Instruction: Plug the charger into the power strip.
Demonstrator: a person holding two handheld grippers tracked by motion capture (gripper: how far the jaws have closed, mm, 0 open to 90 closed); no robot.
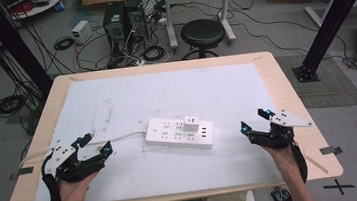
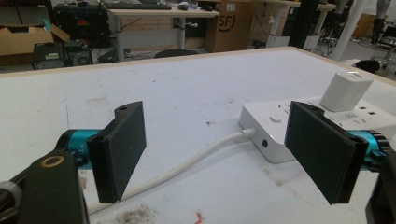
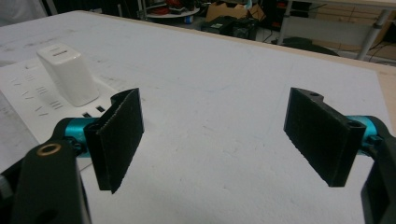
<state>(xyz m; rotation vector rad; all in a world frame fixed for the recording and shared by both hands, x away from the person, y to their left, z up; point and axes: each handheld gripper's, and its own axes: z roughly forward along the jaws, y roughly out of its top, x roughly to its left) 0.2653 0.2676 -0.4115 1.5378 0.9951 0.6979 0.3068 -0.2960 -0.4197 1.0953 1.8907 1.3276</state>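
Power strip [image 1: 180, 133] sitting mid-table on the white mat [image 1: 116, 102], white charger [image 1: 191, 124] plugged into it toward the right end, standing upright. Cord [image 1: 120, 138] running off the strip's left end toward the left table edge.

Left gripper [image 1: 93, 148] parked just off the strip's cord end, jaws spread wide, holding nothing. In the left gripper view, cord [image 2: 187, 165] passing right between the jaws and the strip's corner [image 2: 266, 128] sitting close to the far jaw. Right gripper [image 1: 254, 121] near the strip's other end but apart from it, jaws also spread wide and empty. In the right gripper view, charger [image 3: 67, 74] off to the side behind the near jaw, not lined up between the 2 jaws yet.

Looks like a setup for pulling the charger: 1 gripper bracing the strip, the other grabbing the plug. Stuff that could go sideways:

- Pulling without the strip pinned down, so the whole strip lifts or slides on the mat instead of the charger popping out.
- Closing the left jaws where they are now and catching the cord rather than the strip body, then dragging it.
- Pinching the charger off-centre or too high, smooth plastic, so slipping off likely.
- Pulling at a tilt instead of straight up, jamming the prongs.
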